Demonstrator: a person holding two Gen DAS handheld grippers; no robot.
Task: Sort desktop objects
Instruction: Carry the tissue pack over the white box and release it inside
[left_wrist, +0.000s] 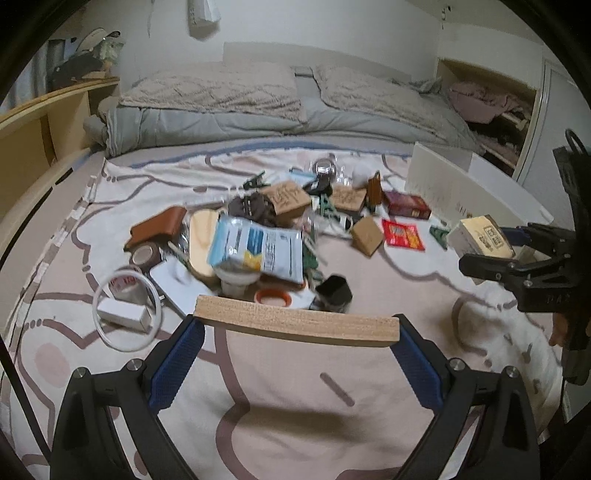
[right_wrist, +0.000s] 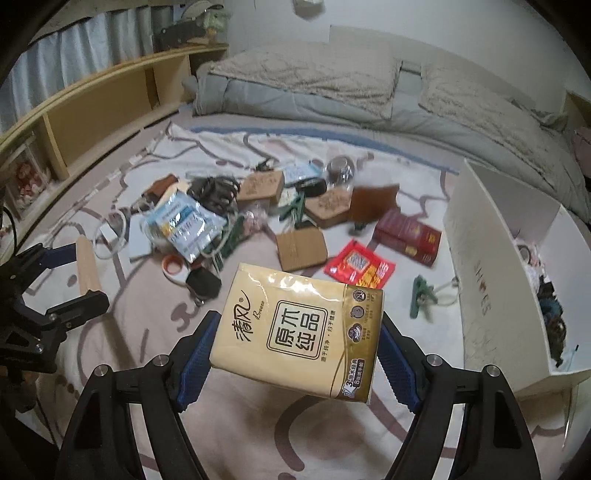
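My left gripper (left_wrist: 297, 328) is shut on a flat wooden board (left_wrist: 295, 321), held edge-on above the blanket; it also shows in the right wrist view (right_wrist: 88, 266). My right gripper (right_wrist: 299, 339) is shut on a yellow tissue pack (right_wrist: 299, 332), held above the blanket; it also shows in the left wrist view (left_wrist: 484, 236). A pile of loose objects lies mid-blanket: a blue-white pouch (left_wrist: 258, 247), a red sachet (right_wrist: 360, 267), a dark red box (right_wrist: 406, 234), a cardboard piece (right_wrist: 301, 245) and cork blocks (left_wrist: 290, 197).
A white open box (right_wrist: 491, 258) with items inside stands at the right. A white ring (left_wrist: 127, 310), tape roll (left_wrist: 273, 297), black pouch (left_wrist: 332, 291) and green clip (right_wrist: 421, 291) lie around. Pillows (right_wrist: 314, 74) and a wooden shelf (right_wrist: 92, 99) lie beyond.
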